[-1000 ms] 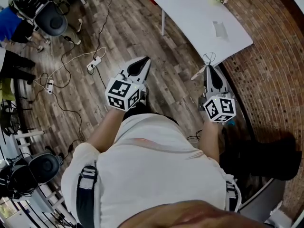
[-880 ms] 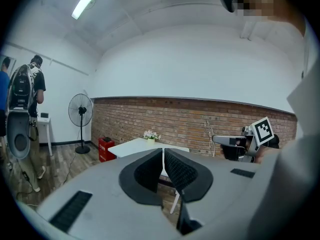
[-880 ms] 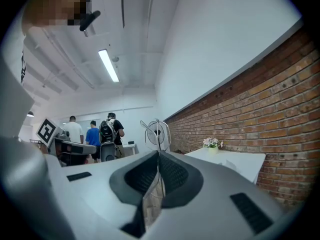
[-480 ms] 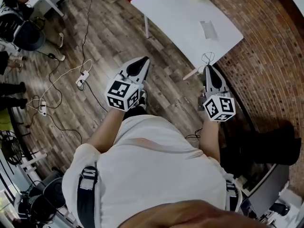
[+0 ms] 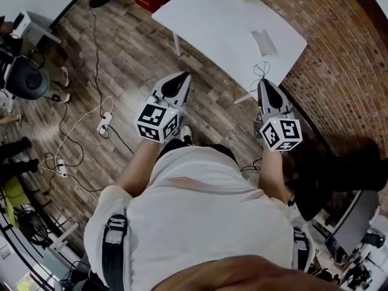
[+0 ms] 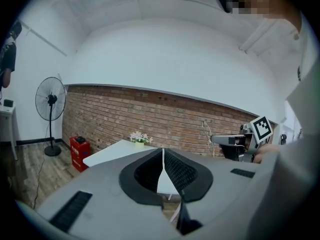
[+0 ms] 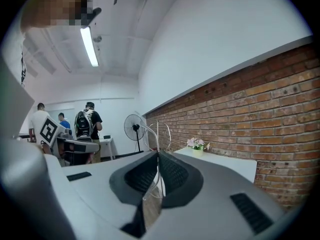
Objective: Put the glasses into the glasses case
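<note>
Glasses [image 7: 159, 133]: thin wire frame, clear lenses, pinched in right tongs [image 7: 158, 154].

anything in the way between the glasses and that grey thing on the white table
Nothing visible. The right hand-held gripper holds the glasses near the edge of the table; only its bare top lies between them and the grey item.
</note>
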